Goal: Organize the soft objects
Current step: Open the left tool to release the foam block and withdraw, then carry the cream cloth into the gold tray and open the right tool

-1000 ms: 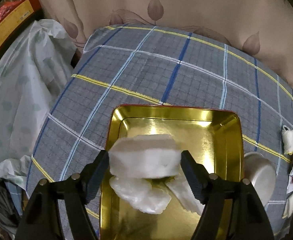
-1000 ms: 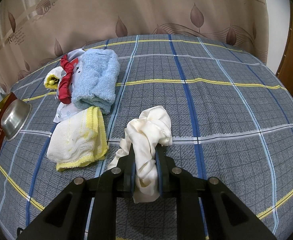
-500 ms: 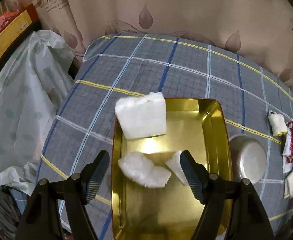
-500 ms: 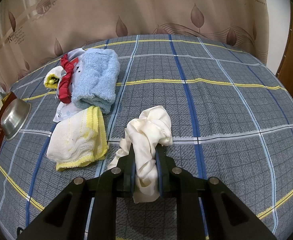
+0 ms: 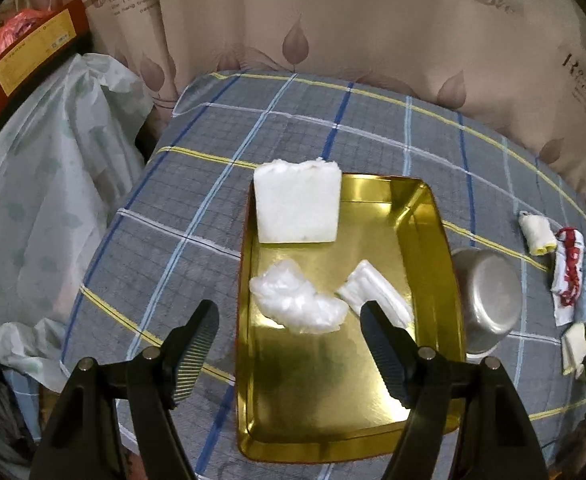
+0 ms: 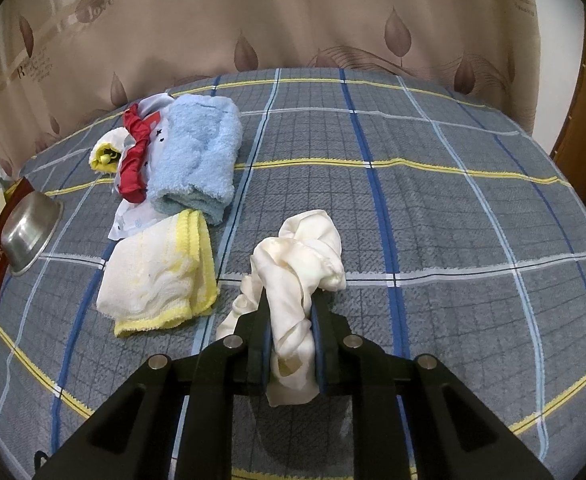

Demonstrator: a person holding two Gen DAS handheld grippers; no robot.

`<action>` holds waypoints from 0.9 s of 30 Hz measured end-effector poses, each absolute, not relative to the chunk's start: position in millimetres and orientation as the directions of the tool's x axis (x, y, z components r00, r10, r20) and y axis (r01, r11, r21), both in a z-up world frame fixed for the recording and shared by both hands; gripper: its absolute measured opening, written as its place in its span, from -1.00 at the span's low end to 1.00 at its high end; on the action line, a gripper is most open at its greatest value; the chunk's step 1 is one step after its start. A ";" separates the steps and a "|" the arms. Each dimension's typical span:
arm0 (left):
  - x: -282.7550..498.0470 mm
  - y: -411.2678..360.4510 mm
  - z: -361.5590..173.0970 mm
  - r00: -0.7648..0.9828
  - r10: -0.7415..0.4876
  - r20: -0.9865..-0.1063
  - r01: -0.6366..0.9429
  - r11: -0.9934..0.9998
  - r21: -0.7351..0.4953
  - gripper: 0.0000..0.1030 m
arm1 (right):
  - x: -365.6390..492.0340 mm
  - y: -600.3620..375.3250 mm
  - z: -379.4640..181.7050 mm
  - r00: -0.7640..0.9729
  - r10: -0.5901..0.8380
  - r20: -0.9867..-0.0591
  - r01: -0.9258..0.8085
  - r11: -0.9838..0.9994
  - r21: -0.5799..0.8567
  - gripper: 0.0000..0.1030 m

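Left gripper (image 5: 289,344): jaws wide apart, empty, above gold tray (image 5: 441,240). Tray holds white foam block (image 5: 297,204) at far left corner, wad (image 5: 297,300), folded pad (image 5: 377,294). Steel bowl (image 5: 487,300) beside tray. Right gripper (image 6: 291,320): clamped on cream cloth (image 6: 301,256) over plaid sheet (image 6: 453,208). Yellow-edged towel (image 6: 157,276), blue towel (image 6: 197,160) to its left.

The curtain (image 5: 373,40) reads "love" and "passing through".

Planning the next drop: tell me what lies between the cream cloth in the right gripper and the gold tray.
The cream cloth is clamped in the right gripper. Toward the tray, a yellow-edged towel and steel bowl lie on the bedspread; lifted over them, nothing blocks.
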State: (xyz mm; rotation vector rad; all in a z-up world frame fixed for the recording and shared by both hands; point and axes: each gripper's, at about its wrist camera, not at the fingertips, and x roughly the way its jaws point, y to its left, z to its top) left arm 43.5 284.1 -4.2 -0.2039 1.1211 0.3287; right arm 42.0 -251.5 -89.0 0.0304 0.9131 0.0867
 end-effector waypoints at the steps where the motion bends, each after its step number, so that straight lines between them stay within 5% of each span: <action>1: 39.7 283.6 -3.9 0.403 0.148 -0.903 -0.357 0.934 -0.007 0.46 | 40.8 -251.3 -87.8 0.606 0.080 -0.791 -0.060 0.997 0.056 -0.73; 12: 7.6 280.6 -1.1 0.452 0.212 -0.866 -0.394 0.919 0.018 0.46 | 5.8 -227.2 -50.0 0.619 0.099 -0.779 -0.120 0.992 0.031 -0.78; 27: -32.1 310.3 -6.9 0.487 0.250 -0.837 -0.471 0.882 -0.011 0.46 | 1.2 -44.0 13.3 0.518 0.447 -0.729 -0.522 0.841 0.144 -0.78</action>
